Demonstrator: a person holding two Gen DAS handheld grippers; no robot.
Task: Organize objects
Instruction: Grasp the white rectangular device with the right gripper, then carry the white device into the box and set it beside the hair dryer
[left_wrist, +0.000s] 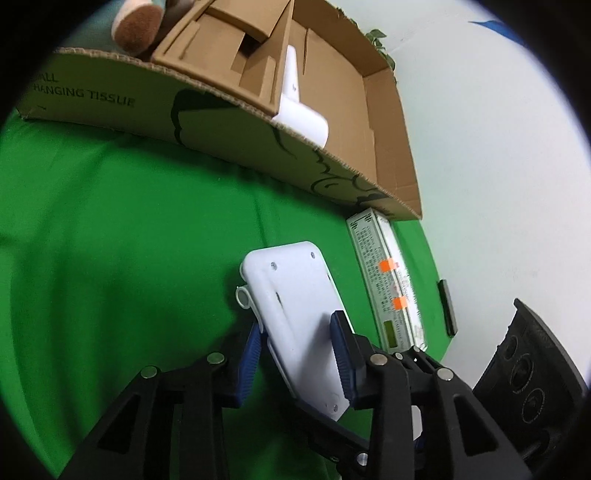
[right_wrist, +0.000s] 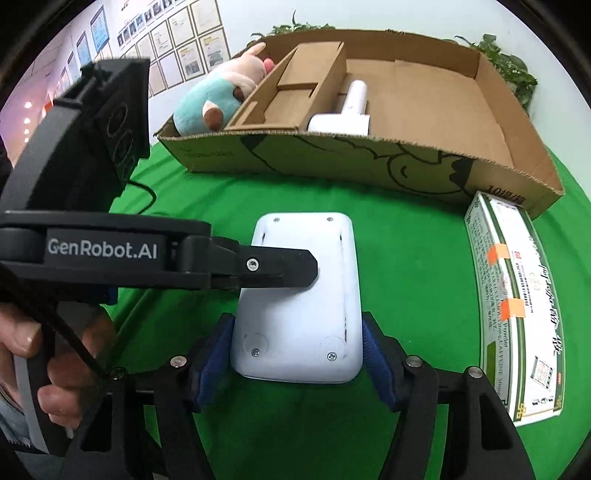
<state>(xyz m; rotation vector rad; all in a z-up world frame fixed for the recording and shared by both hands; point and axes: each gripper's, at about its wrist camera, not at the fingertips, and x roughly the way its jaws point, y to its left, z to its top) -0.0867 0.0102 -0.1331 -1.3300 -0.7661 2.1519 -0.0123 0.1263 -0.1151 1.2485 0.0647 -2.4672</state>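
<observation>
Gripping a white plastic device (left_wrist: 295, 317) between its blue ribbed pads (left_wrist: 341, 354), the left gripper (left_wrist: 295, 350) is seen in its own wrist view above a green cloth surface (left_wrist: 110, 240), against a plain pale wall. The device, smooth, rounded at the corners and dotted with small screws, is clamped on both long edges and tilted. Ahead of the jaws, an open corrugated cardboard box (left_wrist: 240, 122) is printed with the words "HANGING TISSUE" and a black line drawing; a white hair-dryer-shaped appliance (left_wrist: 299, 110) is held inside it beside a folded cardboard insert (left_wrist: 229, 44). A printed green-and-white carton (left_wrist: 388, 284) with two orange tape strips lies to the right of the jaws, just beside the box corner.

From the right wrist view, the same device (right_wrist: 299, 295) is framed between the right gripper (right_wrist: 299, 358) pads; the blue pads (right_wrist: 376, 365) stand at its near corners, but whether they press it cannot be told. The left gripper (right_wrist: 288, 269), marked "GenRobot.AI", is seen reaching in from the left of the jaws, held by a hand (right_wrist: 48, 369). Beyond the jaws, a plush toy (right_wrist: 218, 96) is seen in the box's (right_wrist: 332, 162) left compartment, the appliance (right_wrist: 347, 110) in the middle. Framed documents are hung on the far wall; leafy plants (right_wrist: 506, 70) stand behind the box. The carton (right_wrist: 517, 302) lies to the right.
</observation>
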